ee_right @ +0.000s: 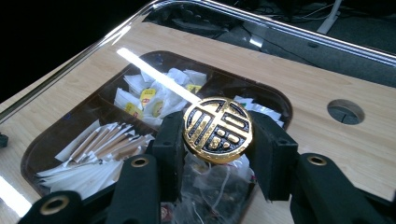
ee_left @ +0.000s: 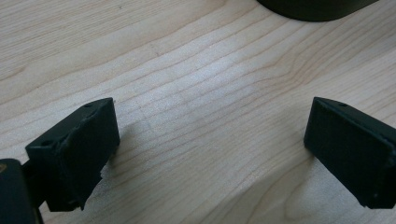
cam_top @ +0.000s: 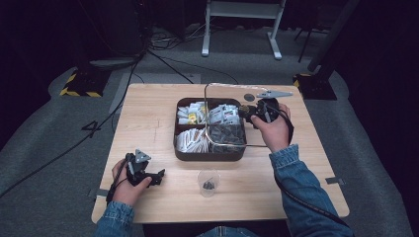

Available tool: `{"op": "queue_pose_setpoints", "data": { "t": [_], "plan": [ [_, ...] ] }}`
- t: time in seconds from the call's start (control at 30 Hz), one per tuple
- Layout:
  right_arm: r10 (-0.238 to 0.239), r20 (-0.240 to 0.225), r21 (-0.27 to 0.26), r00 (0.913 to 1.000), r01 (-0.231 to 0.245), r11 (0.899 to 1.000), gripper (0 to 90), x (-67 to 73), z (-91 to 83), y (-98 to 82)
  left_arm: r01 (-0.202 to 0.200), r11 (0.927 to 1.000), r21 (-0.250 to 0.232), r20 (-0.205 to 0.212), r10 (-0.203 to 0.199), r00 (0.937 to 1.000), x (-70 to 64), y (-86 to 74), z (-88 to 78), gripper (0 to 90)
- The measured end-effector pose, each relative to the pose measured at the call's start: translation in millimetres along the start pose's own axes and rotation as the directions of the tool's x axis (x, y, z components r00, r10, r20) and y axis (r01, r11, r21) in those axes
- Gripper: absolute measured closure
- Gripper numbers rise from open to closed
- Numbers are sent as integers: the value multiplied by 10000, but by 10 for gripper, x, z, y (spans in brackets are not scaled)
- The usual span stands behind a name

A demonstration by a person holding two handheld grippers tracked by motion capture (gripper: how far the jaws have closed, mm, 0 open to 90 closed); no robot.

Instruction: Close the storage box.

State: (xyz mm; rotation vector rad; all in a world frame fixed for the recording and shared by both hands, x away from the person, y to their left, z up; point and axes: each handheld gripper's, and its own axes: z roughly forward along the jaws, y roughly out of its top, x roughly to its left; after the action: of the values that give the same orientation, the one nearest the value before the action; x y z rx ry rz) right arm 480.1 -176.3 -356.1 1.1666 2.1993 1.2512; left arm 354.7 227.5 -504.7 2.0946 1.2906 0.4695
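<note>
Dark curtains and grey carpet ring a pale wooden desk (cam_top: 148, 113), and the work sits near its middle. My right gripper (ee_right: 218, 140) has its fingers (ee_right: 169, 144) clenched on a round gold-and-black knob (ee_right: 217, 129), the handle of a clear lid (cam_top: 217, 89) that I am holding tilted up over the dark compartment tray (cam_top: 210, 155). I judge the lid is lifted but not yet set down, so the tray is open to reach from the near side while its far side stays under the glass.

Inside the tray I see white sachets (ee_right: 100, 149) in the near-left compartment, yellow-tagged tea bags (ee_right: 149, 100) behind them, and dark packets (cam_top: 227, 133) beneath the knob. A small clear cup (cam_top: 208, 182) stands on the desk just in front of the tray, with something dark in its bottom; I cannot tell what.

My left gripper (cam_top: 157, 177) rests low at the desk's near-left corner, fingers (ee_left: 84, 149) released and wide apart over bare wood, well apart from the tray.

For parking the lid, I judge the bare stretch left of the tray the roomiest; right of it lies a cable hole (ee_right: 346, 111) and the edge is nearer.
</note>
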Motion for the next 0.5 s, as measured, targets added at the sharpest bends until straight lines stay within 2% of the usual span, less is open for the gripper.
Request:
{"op": "queue_pose_setpoints", "data": {
  "t": [0.5],
  "plan": [
    [-156, 0, 227, 9999, 156, 9996, 582, 243, 271, 61, -52, 10000, 33, 12, 52, 10000, 6, 3, 0, 36]
  ]
}}
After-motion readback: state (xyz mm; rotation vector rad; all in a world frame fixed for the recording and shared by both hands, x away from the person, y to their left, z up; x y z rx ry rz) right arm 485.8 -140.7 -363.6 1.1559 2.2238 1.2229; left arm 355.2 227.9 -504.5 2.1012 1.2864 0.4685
